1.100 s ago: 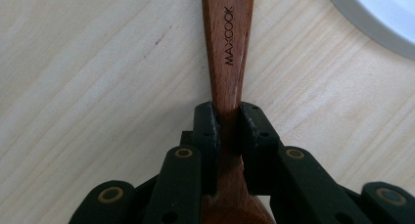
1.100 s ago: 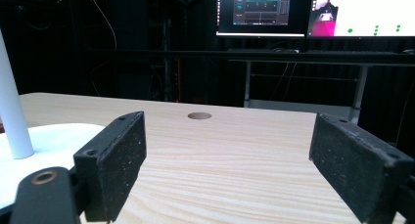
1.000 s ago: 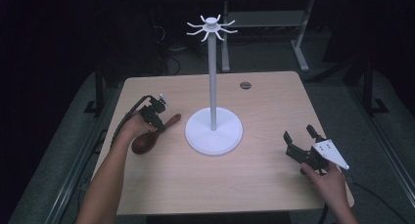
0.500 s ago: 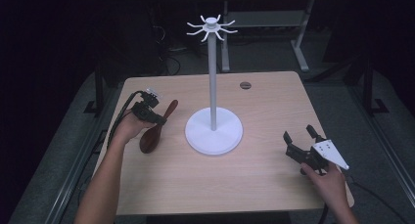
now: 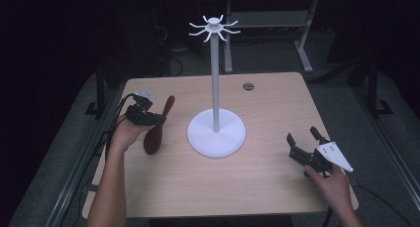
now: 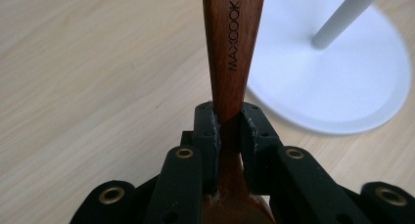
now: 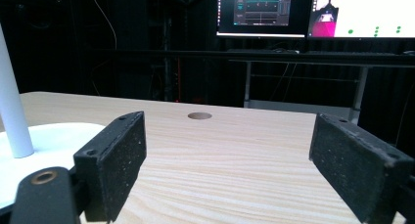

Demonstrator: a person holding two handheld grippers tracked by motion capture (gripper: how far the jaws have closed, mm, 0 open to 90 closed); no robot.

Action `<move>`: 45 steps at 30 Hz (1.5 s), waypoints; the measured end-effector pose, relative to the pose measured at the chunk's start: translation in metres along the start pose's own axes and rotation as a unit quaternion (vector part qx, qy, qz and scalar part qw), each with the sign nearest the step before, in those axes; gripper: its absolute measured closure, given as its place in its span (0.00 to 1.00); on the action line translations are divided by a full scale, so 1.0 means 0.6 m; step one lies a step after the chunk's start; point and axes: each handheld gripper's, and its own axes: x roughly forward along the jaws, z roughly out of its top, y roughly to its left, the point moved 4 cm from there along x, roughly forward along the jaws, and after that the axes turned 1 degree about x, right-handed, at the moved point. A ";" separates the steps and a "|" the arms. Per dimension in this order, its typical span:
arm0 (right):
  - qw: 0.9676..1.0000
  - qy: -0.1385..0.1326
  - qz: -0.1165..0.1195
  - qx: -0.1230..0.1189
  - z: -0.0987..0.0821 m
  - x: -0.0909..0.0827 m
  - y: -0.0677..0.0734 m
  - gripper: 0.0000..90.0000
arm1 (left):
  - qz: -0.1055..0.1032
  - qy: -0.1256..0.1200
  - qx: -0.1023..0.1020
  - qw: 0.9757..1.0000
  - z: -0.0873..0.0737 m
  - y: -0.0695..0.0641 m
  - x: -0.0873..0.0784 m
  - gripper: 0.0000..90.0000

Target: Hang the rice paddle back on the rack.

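Observation:
A dark brown wooden spoon (image 5: pixel 154 138) is held off the table's left side, bowl toward the person and handle pointing away. My left gripper (image 5: pixel 150 119) is shut on its neck. In the left gripper view the pads (image 6: pixel 205 131) press both sides of the spoon (image 6: pixel 232 48), just above the bowl. A white stand (image 5: pixel 216 133) with a round base, a tall pole and a crown of hooks (image 5: pixel 214 28) rises at the table's middle, right of the spoon. My right gripper (image 5: pixel 302 135) rests near the front right, open with nothing between its jaws (image 7: pixel 227 150).
The light wooden table (image 5: pixel 267 187) has a small round hole (image 5: pixel 248 86) at the back right. The stand's base (image 6: pixel 342 77) lies close beside the spoon's handle. Beyond the far edge stand desk frames and lit monitors (image 7: pixel 264 11) in a dark room.
The left hand has lifted the spoon off the table and carried it a little toward the stand; its handle now points more steeply away. The right gripper has stayed still.

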 end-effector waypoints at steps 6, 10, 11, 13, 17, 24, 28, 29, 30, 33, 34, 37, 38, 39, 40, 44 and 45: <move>1.000 0.000 0.000 -0.001 0.000 0.000 0.000 0.15 | -0.010 -0.032 -0.003 0.999 0.009 -0.006 -0.014 0.88; 1.000 0.001 0.000 0.002 0.000 0.000 0.000 0.15 | -0.012 -0.048 -0.002 0.999 0.013 -0.013 -0.024 0.88; 1.000 0.000 0.000 0.001 0.000 0.000 -0.001 0.15 | -0.013 -0.052 -0.002 0.999 0.014 -0.016 -0.026 0.88; 1.000 0.000 0.000 0.000 0.000 0.000 0.000 0.15 | -0.018 -0.063 -0.003 0.998 0.017 -0.020 -0.032 0.88; 1.000 0.000 0.000 0.001 0.000 0.000 0.000 0.15 | -0.038 -0.092 -0.006 0.995 0.025 -0.026 -0.045 0.88; 1.000 0.000 0.000 0.001 0.000 0.000 0.000 0.15 | -0.057 -0.124 0.000 0.991 0.044 -0.040 -0.071 0.88; 1.000 0.000 0.000 0.001 0.000 0.000 0.000 0.15 | -0.066 -0.142 0.010 0.988 0.055 -0.048 -0.086 0.88; 1.000 0.000 0.000 0.001 0.000 0.000 0.000 0.15 | -0.071 -0.148 0.011 0.986 0.057 -0.050 -0.089 0.88; 1.000 0.000 0.000 0.001 0.000 0.000 0.000 0.15 | -0.076 -0.154 0.008 0.985 0.060 -0.053 -0.092 0.88; 1.000 0.000 -0.001 0.001 0.000 0.000 0.000 0.15 | -0.086 -0.166 0.014 0.982 0.068 -0.056 -0.101 0.88; 1.000 0.000 -0.001 0.000 0.000 0.000 0.000 0.15 | -0.088 -0.170 0.015 0.981 0.071 -0.059 -0.104 0.88; 1.000 0.000 -0.001 0.001 0.000 0.000 0.000 0.15 | -0.093 -0.178 0.023 0.979 0.082 -0.064 -0.115 0.88; 1.000 0.000 -0.001 0.001 0.000 0.000 -0.001 0.15 | -0.095 -0.181 0.026 0.979 0.086 -0.066 -0.120 0.88; 1.000 0.000 -0.001 0.001 0.000 0.000 -0.001 0.15 | -0.096 -0.184 0.029 0.978 0.091 -0.068 -0.124 0.88; 1.000 -0.001 -0.001 0.000 0.000 0.000 -0.001 0.15 | -0.098 -0.187 0.032 0.977 0.095 -0.070 -0.129 0.88; 1.000 -0.001 -0.001 0.001 0.000 0.000 -0.001 0.15 | -0.106 -0.200 0.040 0.973 0.111 -0.078 -0.147 0.88; 1.000 -0.001 -0.001 0.001 0.000 0.000 -0.001 0.15 | -0.110 -0.203 0.042 0.972 0.115 -0.080 -0.152 0.88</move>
